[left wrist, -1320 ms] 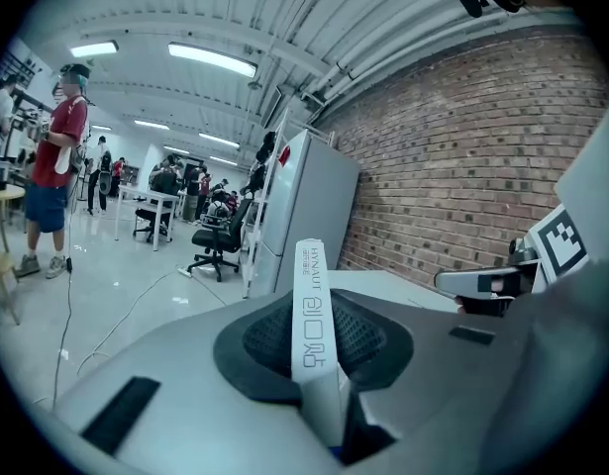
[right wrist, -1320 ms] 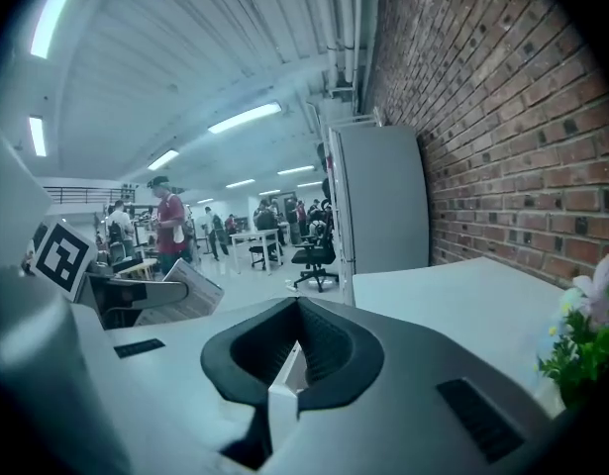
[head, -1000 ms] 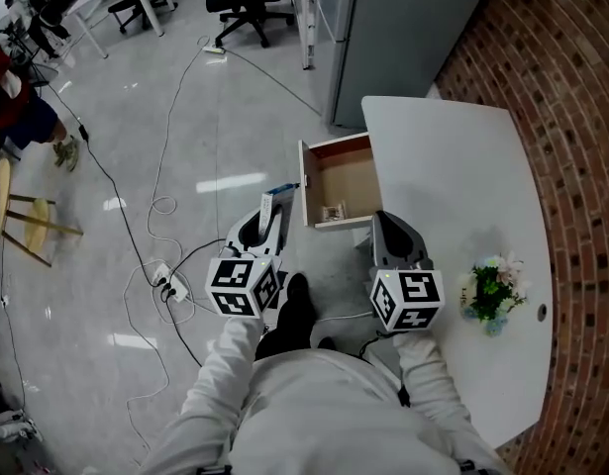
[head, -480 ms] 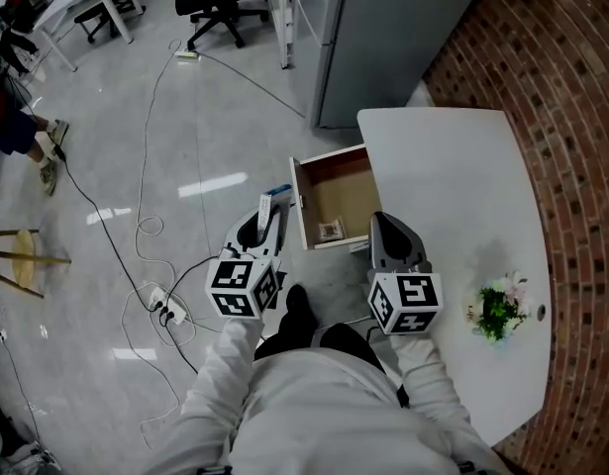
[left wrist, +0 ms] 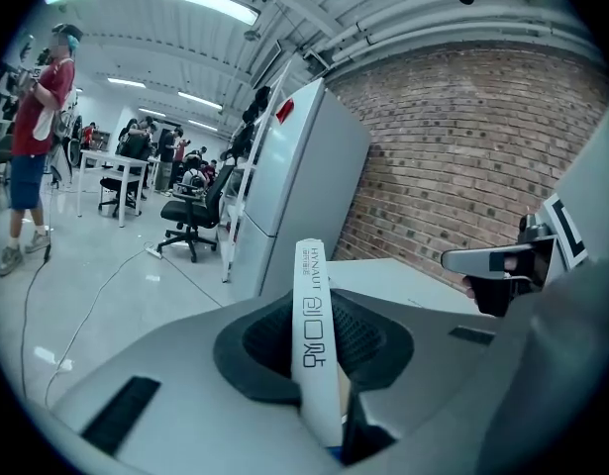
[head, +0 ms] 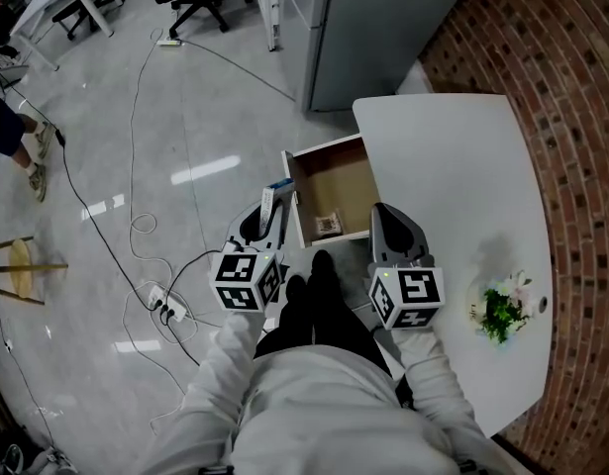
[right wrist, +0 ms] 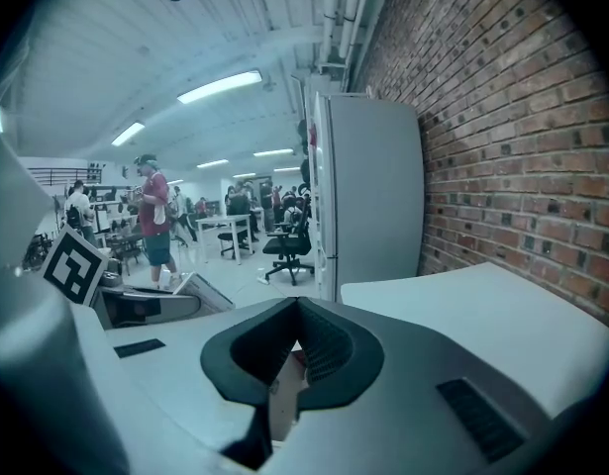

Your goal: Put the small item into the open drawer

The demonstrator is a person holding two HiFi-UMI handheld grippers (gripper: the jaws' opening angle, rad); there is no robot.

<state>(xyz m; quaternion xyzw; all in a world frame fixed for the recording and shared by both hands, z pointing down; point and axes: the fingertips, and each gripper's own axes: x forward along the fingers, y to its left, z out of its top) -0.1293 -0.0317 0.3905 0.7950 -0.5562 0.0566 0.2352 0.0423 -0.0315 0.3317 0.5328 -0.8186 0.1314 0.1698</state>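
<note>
Head view, near to far: both marker cubes sit low in front of you, side by side, so both tools aim at the open drawer. Your left gripper is clamped on the small item, a slim white box with dark print and a blue far end. The pads press its flat faces and its long axis runs along the jaws. I'd say that grip is deliberate: the box stands on edge and can go in nose-first. Right now the item is not in the drawer. It hangs over the floor, just beside the drawer's front panel, on the outer side. Your right gripper has its jaws closed together with nothing between them. It is parked near the drawer's near wall at the table edge, probably just kept out of the left tool's path. The drawer stands pulled out from the table's side, mostly bare inside, with one small object in the near corner. It's too small to identify, maybe a little carton. My call: carry the left tool across the front panel and release over the bare bottom, clear of that object. Beyond are the potted plant at the table's near end, the grey cabinet, and cables on the floor.
</note>
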